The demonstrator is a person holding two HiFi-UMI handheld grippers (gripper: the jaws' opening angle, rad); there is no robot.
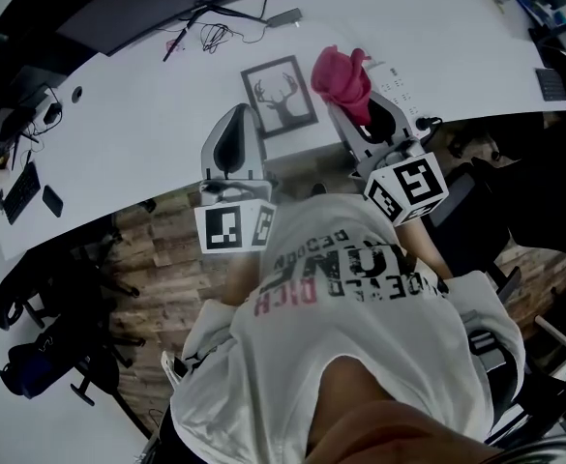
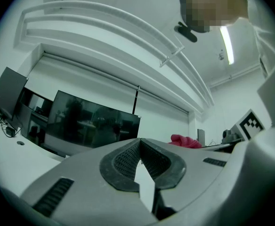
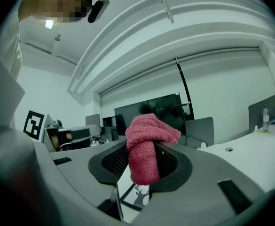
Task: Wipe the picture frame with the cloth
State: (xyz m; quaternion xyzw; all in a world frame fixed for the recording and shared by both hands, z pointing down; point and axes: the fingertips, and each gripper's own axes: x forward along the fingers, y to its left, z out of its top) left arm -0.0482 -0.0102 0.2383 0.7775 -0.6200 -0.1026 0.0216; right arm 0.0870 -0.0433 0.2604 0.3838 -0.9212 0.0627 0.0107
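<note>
Upper centre of the head view: 1 picture frame and, just right of it, 1 pink cloth. There are 2 grippers, the left gripper and the right gripper, and 2 marker cubes, 1 on each. All are over 1 white table.

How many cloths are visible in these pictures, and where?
1. The pink cloth is clamped in the right gripper, just right of the frame on the table. No other cloth shows, though the person hides the table's near edge.
</note>
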